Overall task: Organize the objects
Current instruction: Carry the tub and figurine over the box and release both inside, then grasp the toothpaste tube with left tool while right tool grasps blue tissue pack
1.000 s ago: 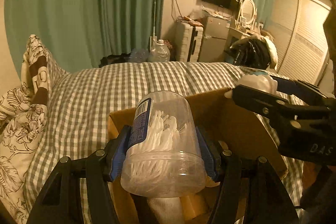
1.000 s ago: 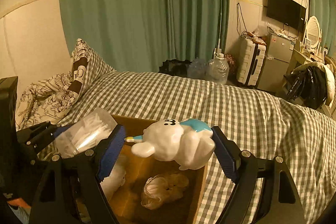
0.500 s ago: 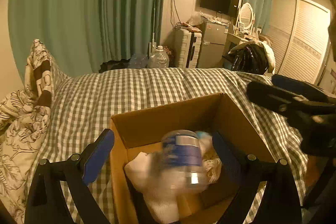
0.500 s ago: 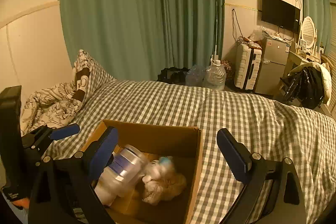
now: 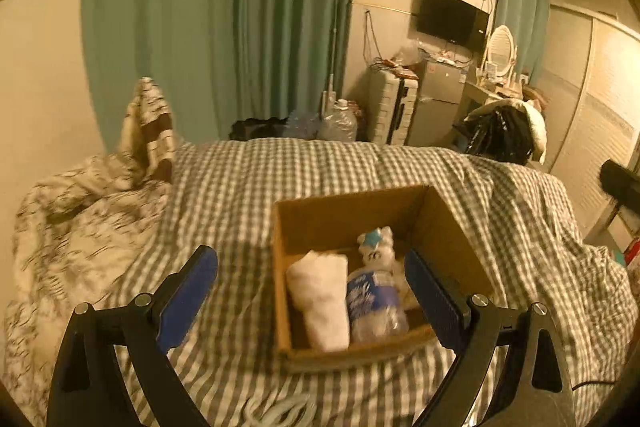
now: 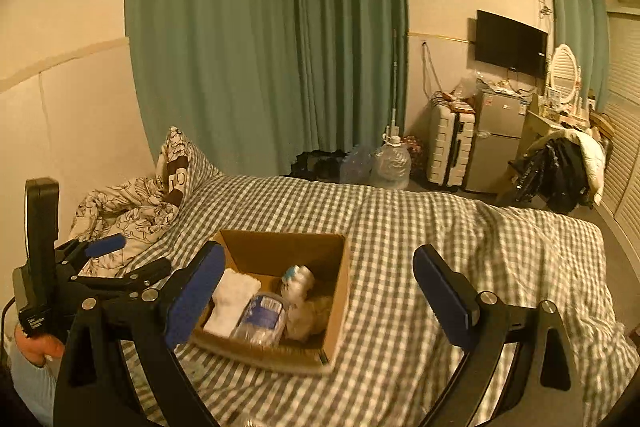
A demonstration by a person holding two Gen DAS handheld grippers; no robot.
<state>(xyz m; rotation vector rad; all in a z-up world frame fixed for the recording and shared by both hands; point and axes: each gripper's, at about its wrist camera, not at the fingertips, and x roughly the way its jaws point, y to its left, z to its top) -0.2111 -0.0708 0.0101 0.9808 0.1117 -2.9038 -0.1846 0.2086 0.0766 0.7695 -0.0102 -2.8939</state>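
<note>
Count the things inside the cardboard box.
3 visible: a rolled white towel on the left, a clear jar lying beside it, and a white toy figure behind the jar. More may be hidden under them.

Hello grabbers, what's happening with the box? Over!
Left gripper open, empty. Right gripper open, empty. Cardboard box on the bed holds plastic jar, white roll, toy figure. Nothing blocking.
</note>
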